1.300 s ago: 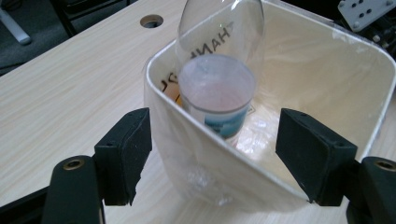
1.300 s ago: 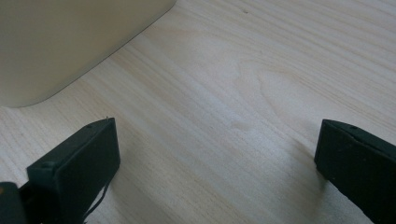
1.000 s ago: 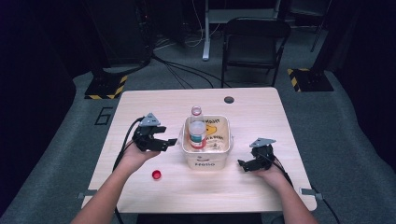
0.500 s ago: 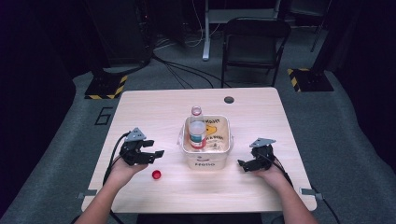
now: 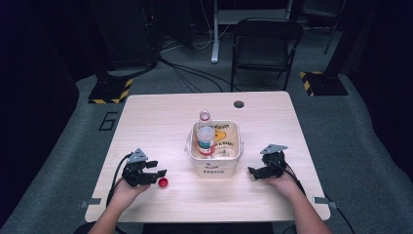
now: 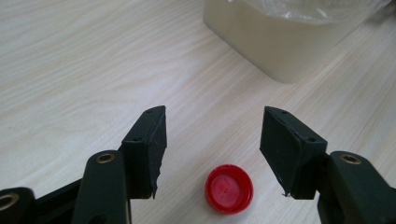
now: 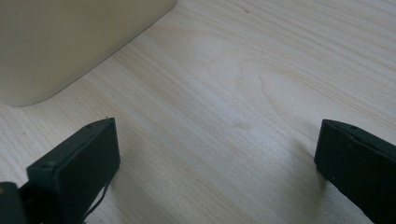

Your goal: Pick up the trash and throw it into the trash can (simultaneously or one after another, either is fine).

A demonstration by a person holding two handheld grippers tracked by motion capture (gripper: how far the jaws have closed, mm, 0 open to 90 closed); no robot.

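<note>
Left gripper view: left gripper [image 6: 212,140] jaws apart, straddling the red cap [image 6: 229,188] on the bench [image 6: 70,70]; cap likely light, rigid, slippery; grip across its rim.

The cream tub [image 6: 285,42] ran off the left gripper view's top edge, its printed front lettering [image 5: 213,171] too small to read from above. The plastic bottle's [image 5: 205,139] lower part sat hidden behind the tub's wall.

Bare wood lies open around the red cap [image 6: 229,188], which sits between the spread jaws of the left gripper [image 6: 212,140]. The cream tub [image 5: 215,165], a bottle [image 5: 205,139] upright inside it, blocks the table's [image 5: 160,122] centre between the left gripper and the right gripper [image 5: 256,172].
</note>
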